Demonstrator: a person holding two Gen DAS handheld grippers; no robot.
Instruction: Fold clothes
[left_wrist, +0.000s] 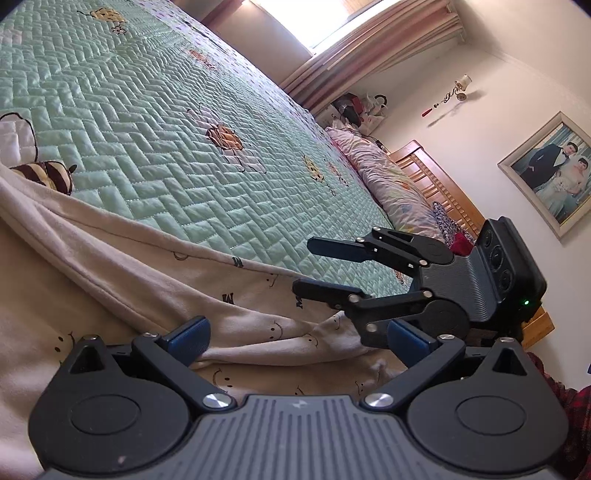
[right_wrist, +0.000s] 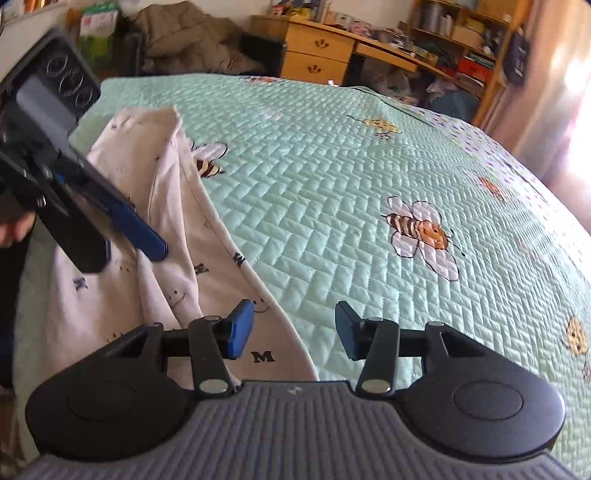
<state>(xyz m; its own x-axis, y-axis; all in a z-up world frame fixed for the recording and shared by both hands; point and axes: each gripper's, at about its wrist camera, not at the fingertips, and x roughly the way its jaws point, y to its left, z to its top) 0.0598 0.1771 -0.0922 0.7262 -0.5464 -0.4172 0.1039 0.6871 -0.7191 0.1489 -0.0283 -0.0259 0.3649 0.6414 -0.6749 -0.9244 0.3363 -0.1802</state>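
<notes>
Left wrist view has the left claw at the bottom of the frame with its jaws standing wide apart, blue pads clear of each other. A ridge of the beige garment runs between them, but the pads do not press on it. Just beyond, at centre right, the right claw hangs over the garment's edge, its two fingers parted with nothing between them. The cloth, printed with small smiley faces and letters, lies rumpled across the lower left of the frame on a mint green quilted bedspread with bee motifs. A pink pillow and a wooden headboard sit at middle right.

Right wrist view shows the right claw at bottom centre, open, one pad over the garment and the other over the bare bedspread. The left claw enters from the left edge, blurred, its fingers down against a raised fold of the cloth; from here I cannot tell how wide it stands. A wooden desk stands past the bed at the top.
</notes>
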